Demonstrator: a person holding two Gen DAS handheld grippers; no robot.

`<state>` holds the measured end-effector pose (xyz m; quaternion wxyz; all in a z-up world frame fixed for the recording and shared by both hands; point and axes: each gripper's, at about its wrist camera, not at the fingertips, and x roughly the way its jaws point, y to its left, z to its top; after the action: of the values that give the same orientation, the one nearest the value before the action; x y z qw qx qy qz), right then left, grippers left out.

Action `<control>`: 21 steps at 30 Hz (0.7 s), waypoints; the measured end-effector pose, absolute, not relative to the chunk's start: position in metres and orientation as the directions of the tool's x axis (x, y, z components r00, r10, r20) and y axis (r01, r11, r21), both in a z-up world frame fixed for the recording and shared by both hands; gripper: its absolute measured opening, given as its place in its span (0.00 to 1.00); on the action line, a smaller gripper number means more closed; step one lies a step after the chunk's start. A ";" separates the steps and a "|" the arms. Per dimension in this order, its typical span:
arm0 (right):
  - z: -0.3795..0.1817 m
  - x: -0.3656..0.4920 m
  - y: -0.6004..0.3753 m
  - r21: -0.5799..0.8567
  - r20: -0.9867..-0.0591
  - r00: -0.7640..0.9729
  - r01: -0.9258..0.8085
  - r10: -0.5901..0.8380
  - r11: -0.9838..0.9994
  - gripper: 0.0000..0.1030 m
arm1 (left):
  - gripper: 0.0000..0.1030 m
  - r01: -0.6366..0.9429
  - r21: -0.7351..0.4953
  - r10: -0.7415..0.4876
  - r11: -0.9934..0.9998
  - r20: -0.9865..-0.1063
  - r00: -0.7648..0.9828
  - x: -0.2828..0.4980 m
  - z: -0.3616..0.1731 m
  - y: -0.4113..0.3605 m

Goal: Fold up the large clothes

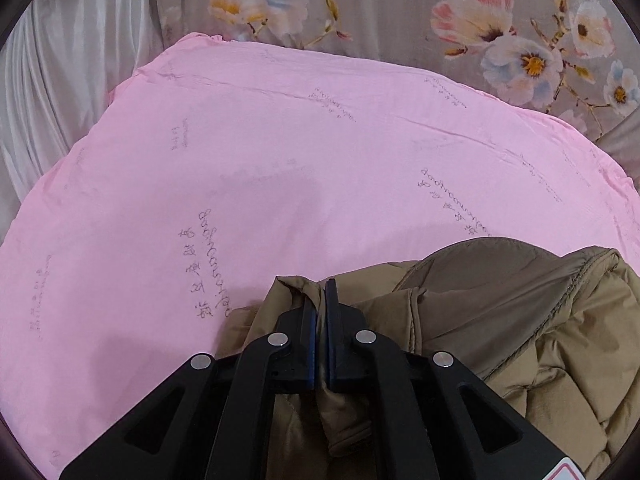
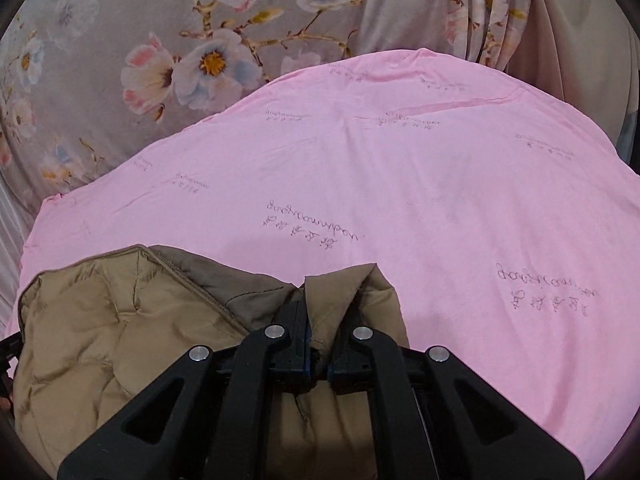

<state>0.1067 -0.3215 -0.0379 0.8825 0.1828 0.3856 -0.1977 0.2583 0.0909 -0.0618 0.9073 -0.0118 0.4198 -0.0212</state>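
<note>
A tan quilted jacket (image 1: 540,320) lies on a pink sheet (image 1: 280,168) printed with faint script. In the left wrist view the jacket fills the lower right, and my left gripper (image 1: 320,292) is shut on a fold of its edge, with fabric pinched between the pads. In the right wrist view the same jacket (image 2: 112,320) spreads to the lower left over the pink sheet (image 2: 440,184). My right gripper (image 2: 320,320) is shut on another corner of the jacket, and a flap of fabric sticks up between the fingers, hiding the tips.
A grey floral bedcover (image 1: 500,28) lies beyond the pink sheet, seen too in the right wrist view as floral bedcover (image 2: 160,60). Pale curtain folds (image 1: 60,80) hang at the far left. Another curtain (image 2: 560,20) hangs at the far right.
</note>
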 end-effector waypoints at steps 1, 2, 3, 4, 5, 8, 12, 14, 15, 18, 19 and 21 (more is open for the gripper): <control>-0.041 0.109 -0.320 0.156 -0.760 0.614 0.489 -0.212 0.858 0.03 | 0.05 0.028 -0.038 -0.047 0.999 -0.762 0.645 0.260 -0.064 0.089; -0.042 0.111 -0.320 0.150 -0.764 0.609 0.488 -0.213 0.860 0.03 | 0.05 0.028 -0.039 -0.048 0.999 -0.765 0.643 0.261 -0.065 0.089; -0.043 0.111 -0.320 0.149 -0.768 0.605 0.489 -0.211 0.860 0.03 | 0.06 0.028 -0.046 -0.053 0.999 -0.766 0.641 0.261 -0.067 0.089; -0.044 0.111 -0.321 0.155 -0.771 0.604 0.489 -0.204 0.858 0.03 | 0.06 0.028 -0.057 -0.062 0.998 -0.768 0.638 0.262 -0.066 0.090; -0.043 0.111 -0.323 0.164 -0.772 0.604 0.490 -0.198 0.856 0.04 | 0.07 0.029 -0.071 -0.074 0.997 -0.770 0.633 0.262 -0.066 0.093; -0.024 0.098 -0.334 0.232 -0.748 0.640 0.501 -0.177 0.834 0.08 | 0.11 0.028 -0.128 -0.118 0.991 -0.779 0.616 0.262 -0.056 0.105; 0.030 0.069 -0.339 0.327 -0.646 0.746 0.463 -0.163 0.824 0.28 | 0.14 0.075 -0.202 -0.202 0.976 -0.736 0.646 0.248 -0.020 0.126; 0.056 0.056 -0.333 0.295 -0.587 0.779 0.461 -0.222 0.837 0.65 | 0.14 0.087 -0.213 -0.217 0.973 -0.725 0.654 0.243 -0.001 0.133; 0.072 0.046 -0.330 0.272 -0.534 0.803 0.460 -0.265 0.845 0.72 | 0.15 0.086 -0.218 -0.219 0.972 -0.718 0.660 0.240 0.009 0.136; 0.103 0.035 -0.326 0.241 -0.478 0.827 0.448 -0.296 0.861 0.70 | 0.16 0.069 -0.222 -0.207 0.973 -0.696 0.687 0.236 0.028 0.142; 0.109 0.033 -0.325 0.237 -0.474 0.830 0.442 -0.294 0.865 0.66 | 0.18 0.033 -0.179 -0.146 0.983 -0.672 0.726 0.231 0.035 0.142; 0.114 0.032 -0.316 0.220 -0.477 0.837 0.409 -0.268 0.886 0.61 | 0.60 -0.091 -0.048 0.048 0.995 -0.563 0.825 0.214 0.056 0.143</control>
<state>0.0317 -0.3159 0.1141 0.9453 0.1584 0.2222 -0.1790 0.2139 0.1428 0.0562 0.9546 -0.0366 0.2933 0.0364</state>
